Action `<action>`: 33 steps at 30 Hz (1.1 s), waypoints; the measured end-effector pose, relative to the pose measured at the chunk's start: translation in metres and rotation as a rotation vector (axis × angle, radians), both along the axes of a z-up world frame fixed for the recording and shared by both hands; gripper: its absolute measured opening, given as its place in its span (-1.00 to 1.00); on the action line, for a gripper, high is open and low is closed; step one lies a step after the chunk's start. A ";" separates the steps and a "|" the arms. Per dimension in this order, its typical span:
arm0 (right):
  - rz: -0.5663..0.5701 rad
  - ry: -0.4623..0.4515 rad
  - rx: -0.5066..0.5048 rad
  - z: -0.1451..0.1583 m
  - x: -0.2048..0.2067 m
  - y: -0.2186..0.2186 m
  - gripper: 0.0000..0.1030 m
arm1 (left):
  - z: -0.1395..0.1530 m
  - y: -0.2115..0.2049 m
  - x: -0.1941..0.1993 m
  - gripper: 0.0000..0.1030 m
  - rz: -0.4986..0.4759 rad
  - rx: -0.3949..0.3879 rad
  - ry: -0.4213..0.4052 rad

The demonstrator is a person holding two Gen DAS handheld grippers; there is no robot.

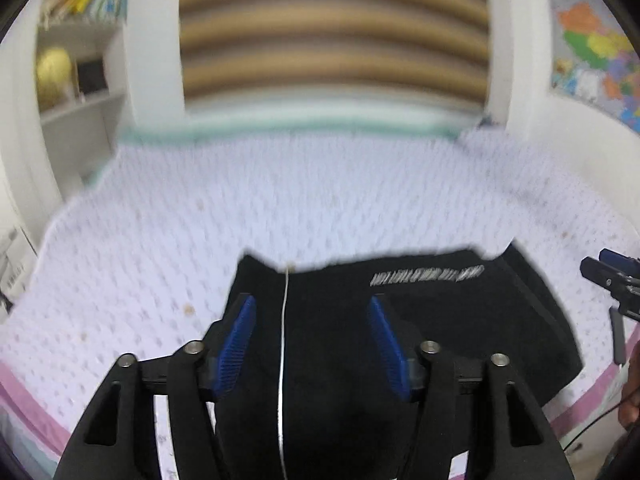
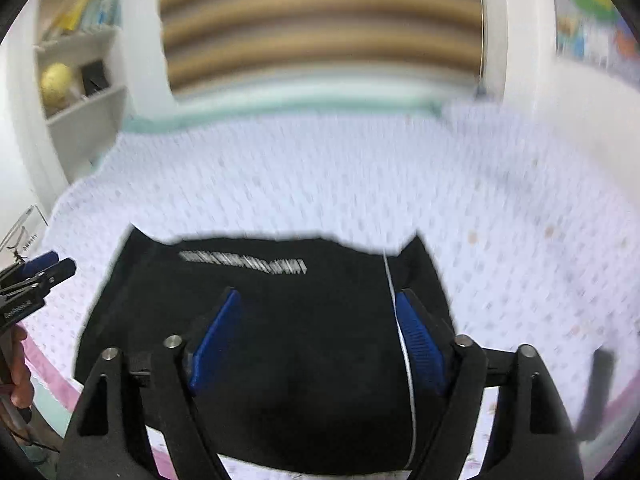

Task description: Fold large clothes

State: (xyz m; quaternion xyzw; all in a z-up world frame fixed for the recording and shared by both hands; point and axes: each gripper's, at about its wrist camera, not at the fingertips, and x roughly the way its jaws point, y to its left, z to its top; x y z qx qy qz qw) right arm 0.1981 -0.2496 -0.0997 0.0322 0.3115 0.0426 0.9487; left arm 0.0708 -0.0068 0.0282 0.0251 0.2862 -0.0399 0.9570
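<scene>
A black garment (image 1: 400,340) is lying folded on the bed (image 1: 280,200), near the bed's pink-trimmed front edge (image 1: 24,396). A line of white lettering (image 1: 428,274) is running across the garment near its far edge, and a thin white stripe (image 1: 283,360) is running from that far edge back toward the cameras.

The left gripper (image 1: 312,344) is hovering over the garment's left part with its blue pads (image 1: 236,344) spread wide apart, gripping nothing; the white stripe is showing between them. The right gripper (image 2: 320,340) is hovering over the garment's right part, likewise released, its blue pads (image 2: 420,344) set wide and the stripe passing just beside the right-hand one.

Beyond the garment, the bed's pale dotted cover is stretching toward a striped brown blind (image 1: 332,28). Left of the garment a white shelf (image 1: 80,108) is standing, holding a yellow ball (image 1: 54,76). Right of it, a coloured map (image 1: 596,52) is hanging on the wall. Both views are blurring.
</scene>
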 end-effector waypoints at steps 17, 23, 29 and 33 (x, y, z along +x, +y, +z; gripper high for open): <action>0.020 -0.134 -0.038 0.071 -0.080 0.063 0.88 | 0.060 -0.010 -0.082 0.49 0.120 0.006 -0.153; 0.032 -0.085 -0.023 0.055 -0.069 0.066 0.88 | 0.046 -0.012 -0.074 0.49 0.123 0.031 -0.120; 0.040 -0.041 -0.023 0.043 -0.062 0.069 0.88 | 0.036 -0.021 -0.068 0.49 0.102 0.043 -0.090; 0.039 -0.021 -0.014 0.037 -0.060 0.065 0.88 | 0.034 -0.023 -0.066 0.49 0.111 0.052 -0.085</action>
